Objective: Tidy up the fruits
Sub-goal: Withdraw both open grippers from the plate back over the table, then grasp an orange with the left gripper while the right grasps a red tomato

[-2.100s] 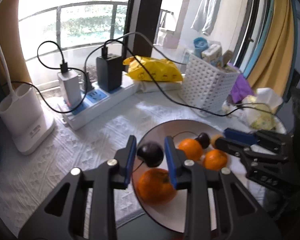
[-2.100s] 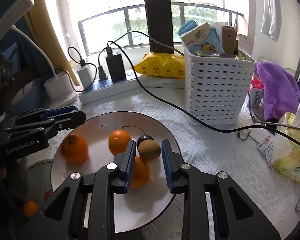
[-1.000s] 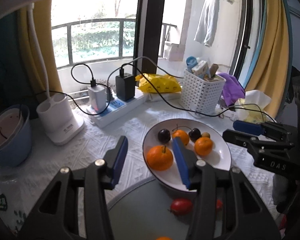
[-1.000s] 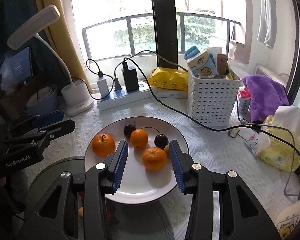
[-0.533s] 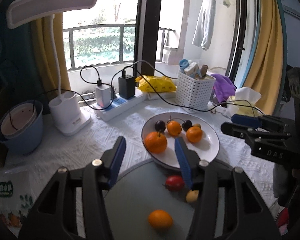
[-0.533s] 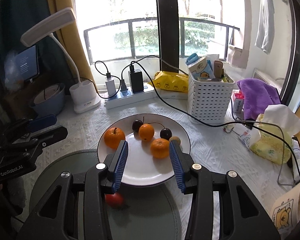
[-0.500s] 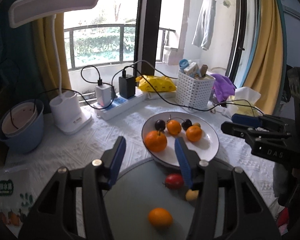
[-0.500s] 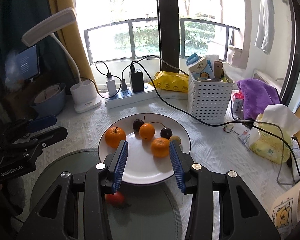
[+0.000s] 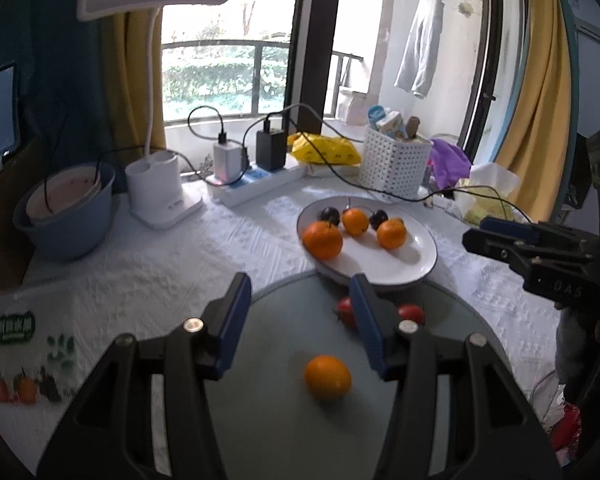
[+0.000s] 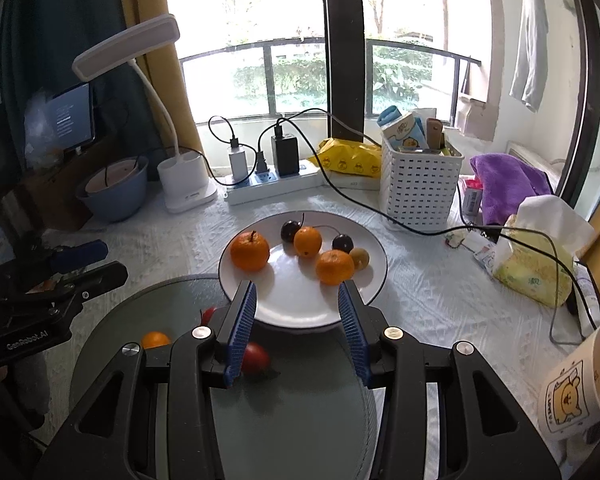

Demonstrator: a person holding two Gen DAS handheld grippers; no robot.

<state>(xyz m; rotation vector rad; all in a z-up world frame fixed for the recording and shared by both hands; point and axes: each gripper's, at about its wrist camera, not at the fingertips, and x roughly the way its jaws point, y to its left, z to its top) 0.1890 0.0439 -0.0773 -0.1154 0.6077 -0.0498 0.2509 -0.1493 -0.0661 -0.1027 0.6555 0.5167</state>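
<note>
Fruit left to sort sits on the round grey-green mat (image 9: 284, 420) at the near edge of the desk (image 9: 148, 264): one small orange mandarin (image 9: 327, 377) lying loose, plus two small red tomatoes (image 9: 410, 313) close to the rim of the white round ceramic plate (image 10: 300, 308), which already carries three mandarins, two dark cherries w/ stems and a small brownish fruit. Left tool (image 9: 300, 324) hangs above the mat, jaws apart, nothing btwn them; right tool (image 10: 296, 320) likewise apart and empty, one red tomato (image 10: 256, 356) just below its left finger. Mandarin looks light, firm-ish w/ a soft peel, round so it may roll; best taken across its widest part w/ mild pressure. Tomatoes likely smooth, slippery, thin-skinned, easy to bruise, so go gentle and centred.
</note>
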